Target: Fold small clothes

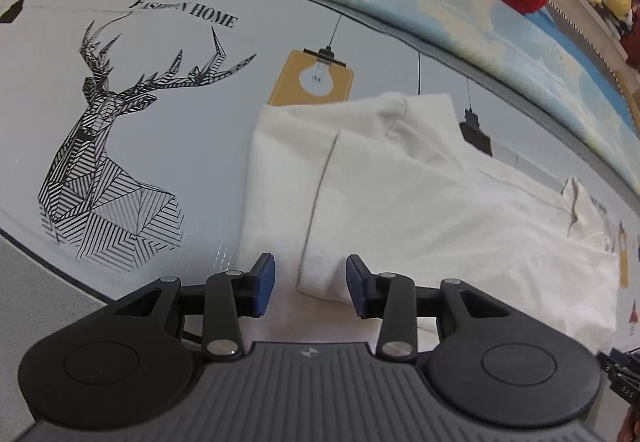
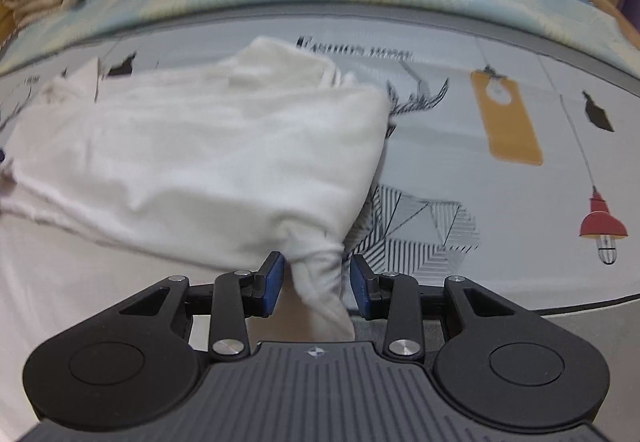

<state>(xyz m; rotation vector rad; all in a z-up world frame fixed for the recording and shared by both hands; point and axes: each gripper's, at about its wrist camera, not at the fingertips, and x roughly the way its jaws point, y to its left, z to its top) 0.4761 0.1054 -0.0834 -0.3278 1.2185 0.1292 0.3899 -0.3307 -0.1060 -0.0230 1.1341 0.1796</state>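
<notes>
Folding a white garment (image 2: 192,145) lying on the printed tabletop (image 1: 200,145): the right hand-held gripper (image 2: 316,282) has a bunched corner between its spread jaws, the left hand-held gripper (image 1: 310,284) straddles a folded edge unclamped; both should pinch firmly before lifting.

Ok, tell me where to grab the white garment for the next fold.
Take the white garment at its near folded corner, which already lies between the left tool pads. Come from above, pads astride the edge: the cloth lies flat, so only that doubled edge offers thickness.
</notes>
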